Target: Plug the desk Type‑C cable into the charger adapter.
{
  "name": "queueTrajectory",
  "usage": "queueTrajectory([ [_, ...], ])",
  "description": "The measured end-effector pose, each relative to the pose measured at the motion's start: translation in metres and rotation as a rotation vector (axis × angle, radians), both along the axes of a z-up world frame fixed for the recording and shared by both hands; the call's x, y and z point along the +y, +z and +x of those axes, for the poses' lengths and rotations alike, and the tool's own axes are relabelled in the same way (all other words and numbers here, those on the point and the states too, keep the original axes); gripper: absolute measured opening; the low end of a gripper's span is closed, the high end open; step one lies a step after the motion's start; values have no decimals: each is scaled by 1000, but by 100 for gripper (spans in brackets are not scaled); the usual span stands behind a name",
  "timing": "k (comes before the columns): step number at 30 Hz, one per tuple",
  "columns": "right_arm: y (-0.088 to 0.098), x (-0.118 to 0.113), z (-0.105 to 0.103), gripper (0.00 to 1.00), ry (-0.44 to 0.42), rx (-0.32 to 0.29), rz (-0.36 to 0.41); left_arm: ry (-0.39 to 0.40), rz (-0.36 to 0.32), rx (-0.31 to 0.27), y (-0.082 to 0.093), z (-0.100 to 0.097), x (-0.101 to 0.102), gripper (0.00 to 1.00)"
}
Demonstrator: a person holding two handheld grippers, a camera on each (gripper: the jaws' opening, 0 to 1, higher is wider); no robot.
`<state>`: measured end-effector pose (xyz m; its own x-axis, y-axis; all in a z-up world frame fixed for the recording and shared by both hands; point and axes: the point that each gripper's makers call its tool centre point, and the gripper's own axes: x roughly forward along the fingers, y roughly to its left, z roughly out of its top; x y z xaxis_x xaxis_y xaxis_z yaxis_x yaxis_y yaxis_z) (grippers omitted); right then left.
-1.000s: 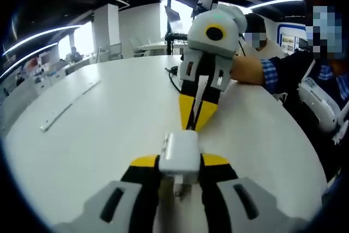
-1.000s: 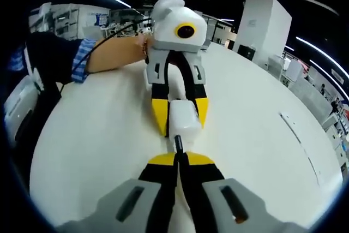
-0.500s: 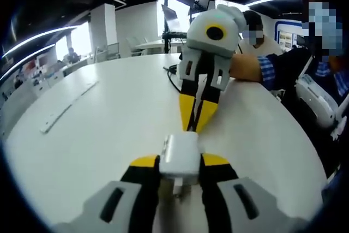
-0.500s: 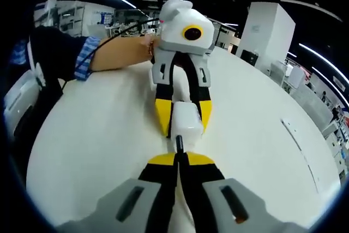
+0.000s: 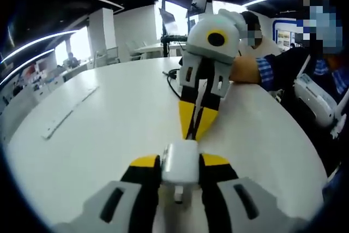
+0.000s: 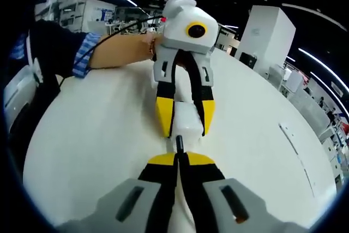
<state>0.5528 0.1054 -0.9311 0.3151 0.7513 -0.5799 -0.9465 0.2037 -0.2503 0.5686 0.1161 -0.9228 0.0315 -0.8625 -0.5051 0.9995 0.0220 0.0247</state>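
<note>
Facing each other over a round white table (image 5: 109, 118), the left gripper (image 5: 180, 163) pinches the white charger adapter (image 5: 180, 162) while the right gripper (image 6: 178, 160) pinches the Type-C cable plug (image 6: 178, 143)
Seen in the left gripper view, the adapter sits clamped between yellow-tipped jaws above the tabletop, and the right gripper's yellow jaw tips are pressed together right at the adapter's far face. In the right gripper view the dark plug pokes out from between closed jaws and touches the near face of the adapter (image 6: 185, 121); whether it is seated inside cannot be told. A person's forearm with a blue checked sleeve (image 6: 83, 55) reaches behind the left gripper, and a thin pale strip (image 5: 70, 111) lies flat on the table, well apart from both
</note>
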Motion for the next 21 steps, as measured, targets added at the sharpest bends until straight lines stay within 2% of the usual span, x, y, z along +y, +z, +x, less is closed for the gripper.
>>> queueTrajectory([
  [4,0,1,1,5,-1,2,7,6,0,9,0,1,1,28],
  [8,1,2,0,5,31,-26,14,7,0,10,-1,1,1,28],
  [11,15,7,-5,7,68,-14,105,4,4,12,-1,-1,1,28],
  [17,29,-7,2,13,56,-42,136,3,7,13,-2,0,1,27],
  [21,33,-25,15,14,7,-39,161,7,10,14,-2,1,3,27],
])
